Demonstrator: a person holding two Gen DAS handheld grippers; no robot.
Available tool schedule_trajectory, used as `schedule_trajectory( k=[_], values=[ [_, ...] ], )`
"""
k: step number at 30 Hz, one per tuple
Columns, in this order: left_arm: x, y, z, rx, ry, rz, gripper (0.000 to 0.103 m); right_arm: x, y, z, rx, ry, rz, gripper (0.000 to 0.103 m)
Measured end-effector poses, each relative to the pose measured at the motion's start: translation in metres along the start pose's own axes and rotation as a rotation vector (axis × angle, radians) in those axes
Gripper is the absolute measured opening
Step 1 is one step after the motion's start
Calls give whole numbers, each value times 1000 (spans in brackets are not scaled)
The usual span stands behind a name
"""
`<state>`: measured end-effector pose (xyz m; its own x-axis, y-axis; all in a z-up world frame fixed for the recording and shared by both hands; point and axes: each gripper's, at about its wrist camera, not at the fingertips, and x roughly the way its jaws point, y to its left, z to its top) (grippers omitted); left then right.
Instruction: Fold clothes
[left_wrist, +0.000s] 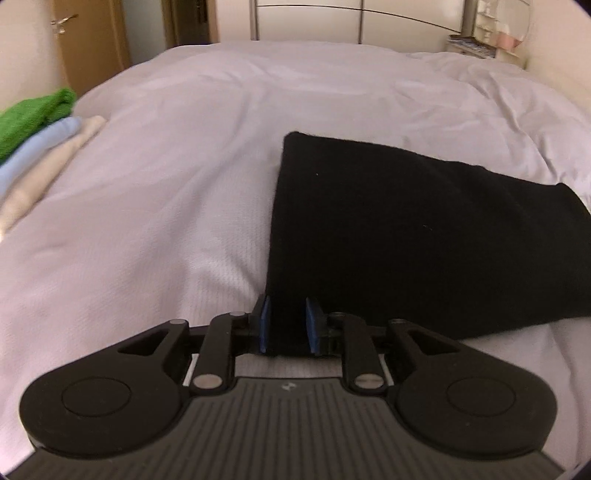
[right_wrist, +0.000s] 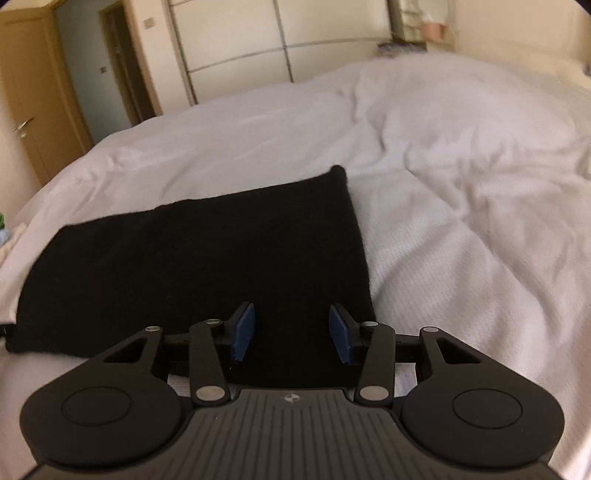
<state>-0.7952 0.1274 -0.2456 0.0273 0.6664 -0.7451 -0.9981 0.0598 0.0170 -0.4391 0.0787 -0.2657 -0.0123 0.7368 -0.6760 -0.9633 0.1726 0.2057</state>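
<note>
**poster1:** Blue pads on the left gripper (left_wrist: 287, 321) sit a narrow gap apart, and the near left corner of the black garment (left_wrist: 406, 236) runs right between them. Looks pinched to me, cloth fills the gap, but black on black, so I can't swear the pads actually bite.

**poster2:** Right gripper (right_wrist: 291, 332) is easier. Jaws spread wide, nothing held. The black garment (right_wrist: 207, 258) lies under and ahead of it, near right corner just beside the right-hand pad, and cloth shows through the open gap.

**poster1:** From the left wrist view the garment spreads out flat, forward and to the right of the fingers, a folded rectangle with its left edge running straight away from the gripper.

**poster2:** Yep, and it lies on the white bedcover (right_wrist: 461, 221), which is rumpled off to the right.

**poster1:** Further out on the left there's a stack of folded clothes (left_wrist: 40, 136), green on top, then pale blue, then cream, well apart from the black one.
</note>
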Motion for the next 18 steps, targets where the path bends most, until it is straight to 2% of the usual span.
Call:
schedule_trajectory(
  k=[1,5,9,13,18],
  values=[
    [-8,0,-1,-16,-1,-8,18,-10,2,3,9,-5,1,48],
    [-52,-12,-11,-86,-3,-81,27,-55,10,6,48,-42,19,66],
    [-96,-35,-29,-57,-28,-74,41,-94,17,-9,87,-45,46,76],
    [-128,-50,-43,-22,-37,-59,43,-126,25,-26,80,-33,42,86],
    [-162,-59,-58,1,-64,-43,52,-164,30,-41,90,-42,53,98]
  ],
)
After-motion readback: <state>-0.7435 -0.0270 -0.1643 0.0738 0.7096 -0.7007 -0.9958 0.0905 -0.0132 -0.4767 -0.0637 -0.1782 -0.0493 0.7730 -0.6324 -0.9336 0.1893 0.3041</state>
